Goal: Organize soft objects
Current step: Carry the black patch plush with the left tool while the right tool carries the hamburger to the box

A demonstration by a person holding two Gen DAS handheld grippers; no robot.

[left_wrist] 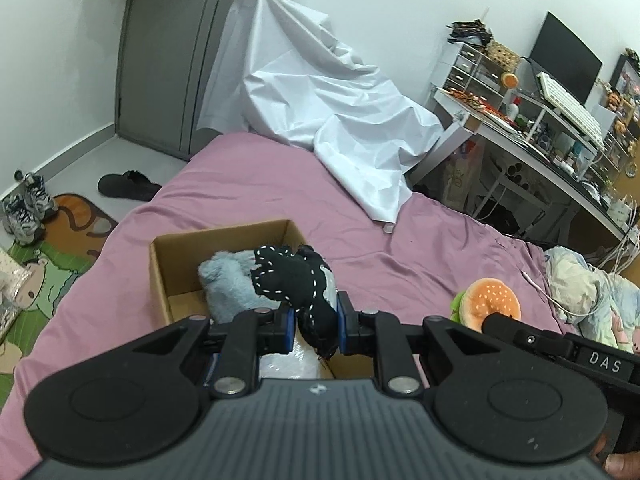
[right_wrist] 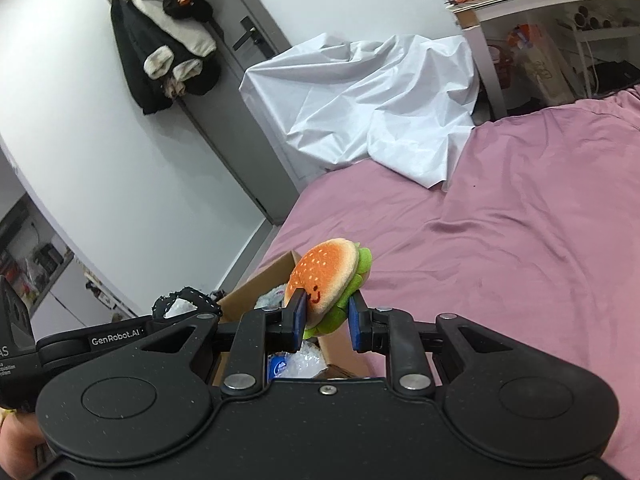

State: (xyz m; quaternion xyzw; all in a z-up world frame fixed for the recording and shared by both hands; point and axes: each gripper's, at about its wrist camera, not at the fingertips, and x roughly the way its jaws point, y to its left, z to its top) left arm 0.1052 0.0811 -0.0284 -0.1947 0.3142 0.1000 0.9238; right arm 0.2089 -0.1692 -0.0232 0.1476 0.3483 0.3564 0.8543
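My left gripper (left_wrist: 314,330) is shut on a black soft toy with white stitching (left_wrist: 288,276), held over an open cardboard box (left_wrist: 160,276) on the pink bed. A grey plush (left_wrist: 226,284) lies inside the box. My right gripper (right_wrist: 325,326) is shut on a burger plush (right_wrist: 326,276) with an orange bun and green lettuce, held just right of the cardboard box (right_wrist: 260,284). In the left wrist view the burger plush (left_wrist: 490,300) and the right gripper's tip show at the right. The black toy (right_wrist: 188,300) peeks above the left gripper in the right wrist view.
A crumpled white sheet (left_wrist: 320,108) covers the far end of the pink bed (left_wrist: 420,248). A cluttered desk (left_wrist: 540,132) stands at the right, a bundle of light bedding (left_wrist: 588,292) beside it. Shoes (left_wrist: 26,208) and a slipper (left_wrist: 128,186) lie on the floor at left. A grey door (right_wrist: 240,92) holds a hanging coat (right_wrist: 168,40).
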